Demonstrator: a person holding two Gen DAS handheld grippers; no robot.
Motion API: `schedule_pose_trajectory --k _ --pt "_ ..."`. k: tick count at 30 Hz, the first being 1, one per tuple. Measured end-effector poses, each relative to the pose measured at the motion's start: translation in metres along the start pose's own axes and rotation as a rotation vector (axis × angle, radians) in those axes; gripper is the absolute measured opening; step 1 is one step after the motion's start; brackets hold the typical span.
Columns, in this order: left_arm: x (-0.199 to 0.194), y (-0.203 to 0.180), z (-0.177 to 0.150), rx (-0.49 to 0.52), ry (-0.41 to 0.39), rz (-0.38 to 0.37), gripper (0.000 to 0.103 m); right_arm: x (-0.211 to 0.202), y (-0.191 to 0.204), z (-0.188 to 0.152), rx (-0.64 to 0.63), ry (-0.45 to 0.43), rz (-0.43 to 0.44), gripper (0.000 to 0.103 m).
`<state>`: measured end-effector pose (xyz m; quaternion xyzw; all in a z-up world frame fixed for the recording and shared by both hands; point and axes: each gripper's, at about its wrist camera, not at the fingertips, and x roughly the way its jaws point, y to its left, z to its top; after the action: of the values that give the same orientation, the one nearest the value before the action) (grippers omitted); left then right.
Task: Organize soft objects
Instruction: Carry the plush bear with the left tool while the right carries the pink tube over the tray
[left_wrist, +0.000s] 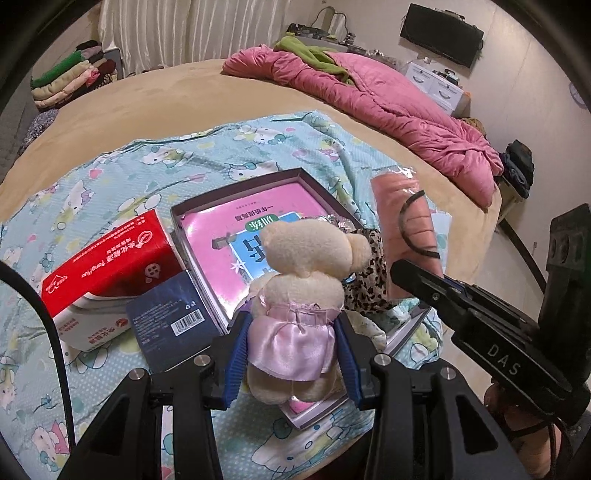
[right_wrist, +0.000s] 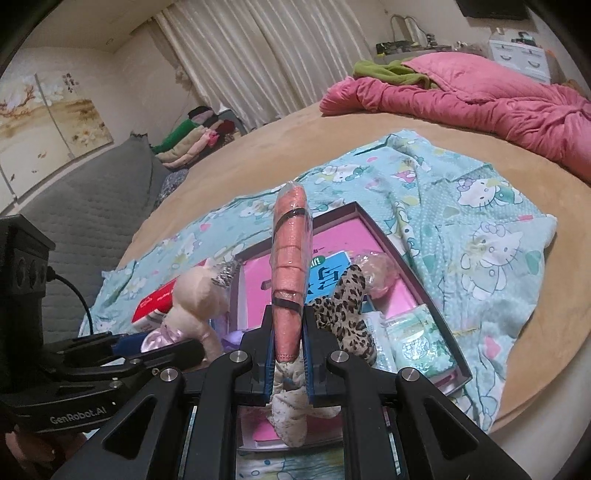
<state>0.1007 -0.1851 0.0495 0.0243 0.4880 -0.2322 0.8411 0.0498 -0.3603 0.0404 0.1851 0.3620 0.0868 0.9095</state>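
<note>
My left gripper (left_wrist: 291, 328) is shut on a cream plush bear (left_wrist: 306, 266) in a pink satin dress, held upright over the open box (left_wrist: 236, 188). The bear also shows in the right wrist view (right_wrist: 192, 299). My right gripper (right_wrist: 288, 325) is shut on a salmon-pink rolled cloth in clear wrap (right_wrist: 290, 251), held upright above the box (right_wrist: 436, 291). The roll also shows in the left wrist view (left_wrist: 406, 229). A leopard-print soft item (right_wrist: 349, 306) lies in the box beside the roll, and shows in the left wrist view (left_wrist: 369, 273).
The box holds a pink book (left_wrist: 229, 251) and a green tissue pack (right_wrist: 417, 339). A red and white tissue box (left_wrist: 107, 266) and a dark blue card box (left_wrist: 173, 314) lie left of it on the Hello Kitty sheet (left_wrist: 110, 173). A pink quilt (left_wrist: 406, 114) lies far right.
</note>
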Motion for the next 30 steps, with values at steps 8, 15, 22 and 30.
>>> schedule_pose_trajectory --k 8,15,22,30 --pt "0.009 -0.003 -0.001 0.007 0.023 0.000 0.044 0.002 0.001 0.001 -0.006 0.011 0.012 0.012" --pt "0.019 -0.005 -0.003 0.017 0.044 0.006 0.044 0.008 -0.004 -0.003 0.010 0.035 0.018 0.012" --pt "0.030 -0.007 -0.003 0.031 0.067 0.015 0.044 0.017 -0.009 -0.007 0.018 0.075 0.020 0.012" --pt "0.043 -0.006 -0.004 0.032 0.098 0.024 0.044 0.030 -0.010 -0.014 0.024 0.131 0.014 0.012"
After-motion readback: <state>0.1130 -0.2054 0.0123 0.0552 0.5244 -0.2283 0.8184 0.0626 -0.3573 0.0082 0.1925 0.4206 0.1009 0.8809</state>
